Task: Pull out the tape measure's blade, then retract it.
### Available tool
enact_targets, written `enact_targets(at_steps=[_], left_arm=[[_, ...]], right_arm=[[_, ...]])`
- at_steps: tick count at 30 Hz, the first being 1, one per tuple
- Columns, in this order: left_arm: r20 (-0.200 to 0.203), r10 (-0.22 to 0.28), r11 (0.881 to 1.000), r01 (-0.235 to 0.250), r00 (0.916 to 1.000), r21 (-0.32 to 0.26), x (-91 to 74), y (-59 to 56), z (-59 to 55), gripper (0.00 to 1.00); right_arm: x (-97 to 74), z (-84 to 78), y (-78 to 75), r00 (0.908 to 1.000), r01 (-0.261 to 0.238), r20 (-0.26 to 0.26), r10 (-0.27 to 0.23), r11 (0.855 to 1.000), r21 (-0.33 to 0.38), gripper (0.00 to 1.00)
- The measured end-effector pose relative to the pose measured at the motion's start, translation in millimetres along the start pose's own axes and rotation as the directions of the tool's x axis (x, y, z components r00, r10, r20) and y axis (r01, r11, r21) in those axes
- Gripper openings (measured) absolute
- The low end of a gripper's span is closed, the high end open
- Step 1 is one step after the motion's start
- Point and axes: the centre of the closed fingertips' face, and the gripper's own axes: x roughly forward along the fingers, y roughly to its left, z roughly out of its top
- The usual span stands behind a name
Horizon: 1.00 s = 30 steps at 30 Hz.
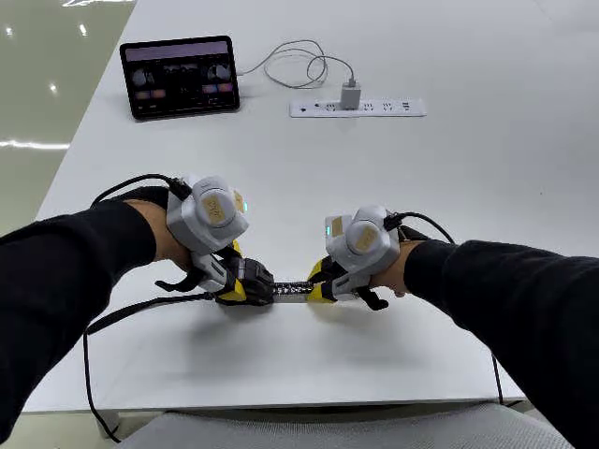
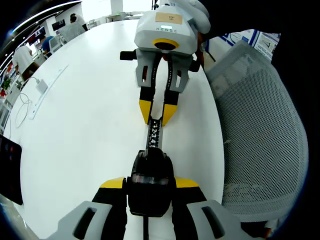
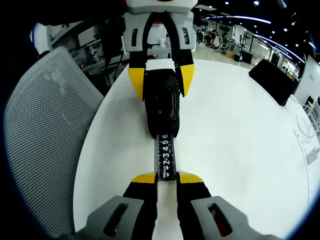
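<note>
Left tool [image 2: 149,184] clamps the black tape measure [image 1: 255,281] by its case. Its short black blade [image 3: 166,157], marked with white numerals, reaches the right tool [image 3: 167,177], which pinches its tip, over the white worktop [image 1: 421,187].

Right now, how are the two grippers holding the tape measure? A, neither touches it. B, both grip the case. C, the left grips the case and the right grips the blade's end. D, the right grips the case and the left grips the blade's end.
C: the left gripper is closed on the black case, while the right gripper pinches the end of the short length of blade pulled out of it.
</note>
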Motion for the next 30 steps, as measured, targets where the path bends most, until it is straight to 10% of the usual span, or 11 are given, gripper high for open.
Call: enact_targets(at_steps=[30], left_arm=[[-0.004,0.006,1.0,-0.006,1.0,0.005,0.9,0.7,-0.8,0.3]], right_arm=[[-12.1,-13.4,-3.6,0.9997,0.011,-0.022,-0.011,1.0,0.012,0.09]])
